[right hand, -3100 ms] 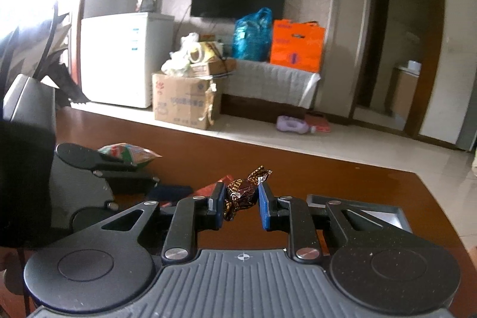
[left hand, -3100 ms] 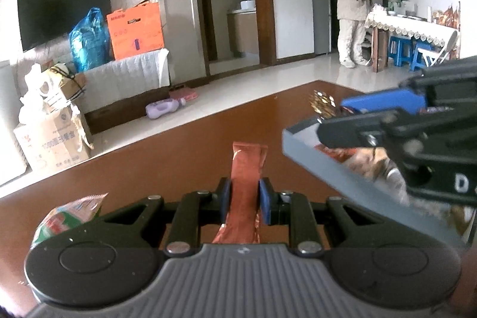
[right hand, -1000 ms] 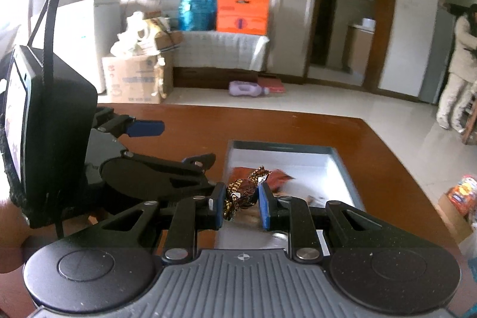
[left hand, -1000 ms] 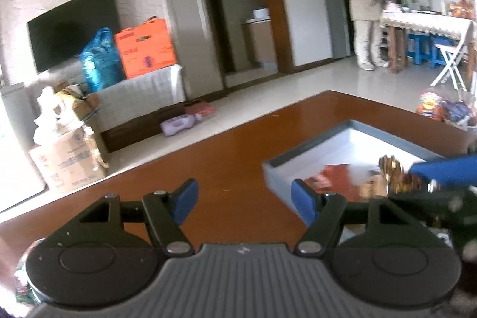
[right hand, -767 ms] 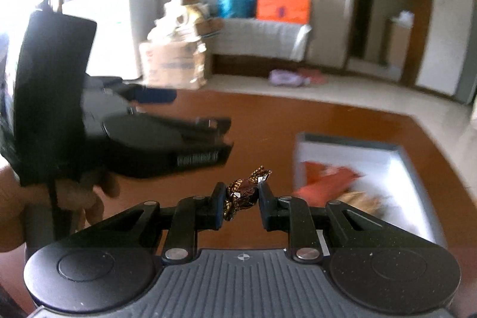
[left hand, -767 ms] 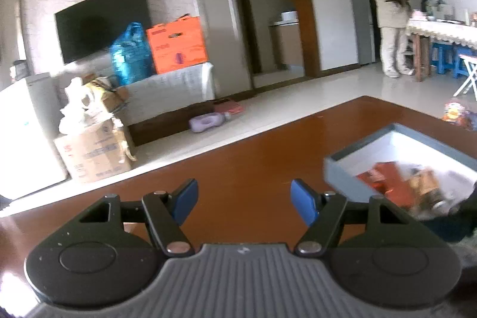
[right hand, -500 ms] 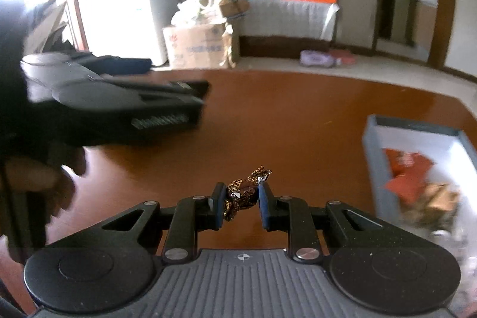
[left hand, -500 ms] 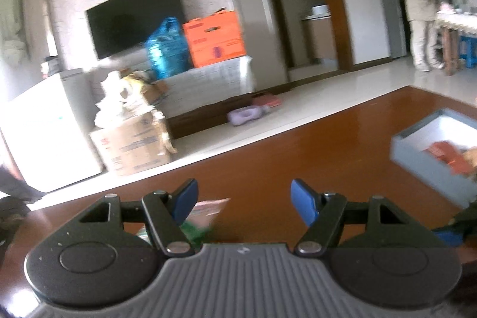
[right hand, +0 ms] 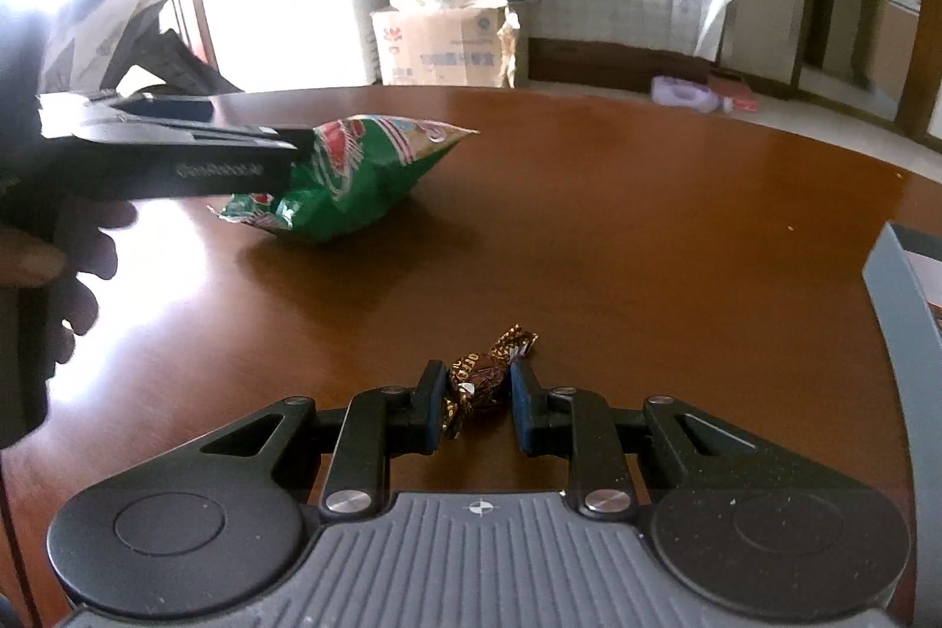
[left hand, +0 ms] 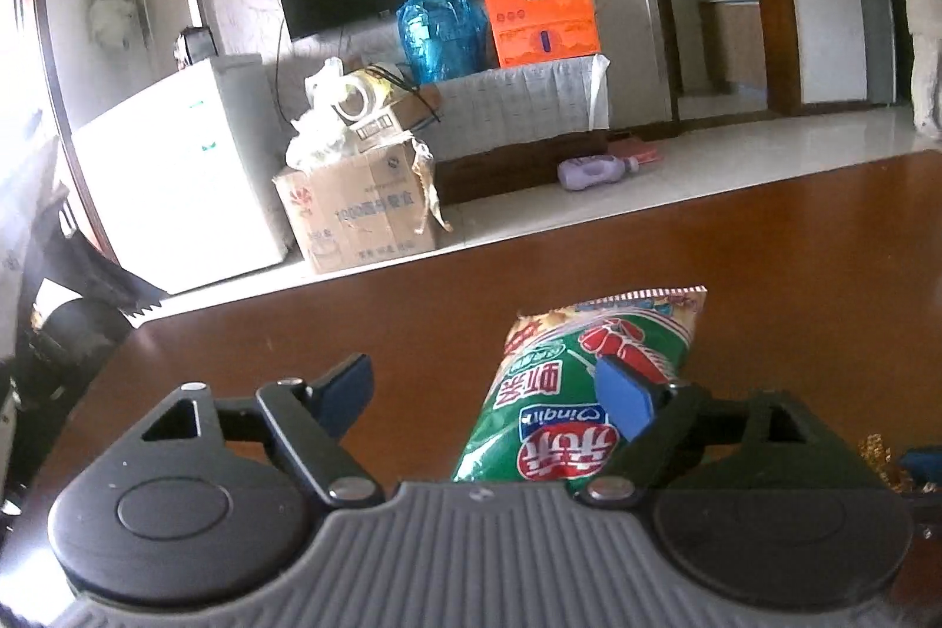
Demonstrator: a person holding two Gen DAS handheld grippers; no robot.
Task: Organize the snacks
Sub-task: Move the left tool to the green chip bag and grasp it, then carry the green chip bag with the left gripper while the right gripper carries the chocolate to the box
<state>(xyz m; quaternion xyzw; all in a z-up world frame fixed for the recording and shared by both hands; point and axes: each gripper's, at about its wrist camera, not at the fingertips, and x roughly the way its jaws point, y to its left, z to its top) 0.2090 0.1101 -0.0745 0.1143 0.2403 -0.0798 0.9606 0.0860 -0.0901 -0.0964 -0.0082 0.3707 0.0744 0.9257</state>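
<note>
table (right hand: 589,228): brown, glossy | chip bag (left hand: 565,392) near far edge | left gripper (left hand: 488,392) wide, just opening (bag between fingers) | right gripper (right hand: 471,407) clamps candy (right hand: 480,384)

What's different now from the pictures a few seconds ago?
The left gripper let go of the orange-brown snack stick, which went into the gray tray. It swung away from the tray to the green snack bag, its jaws just opening wider around the bag without pressing it. The right gripper still pinches the same brown candy.
</note>
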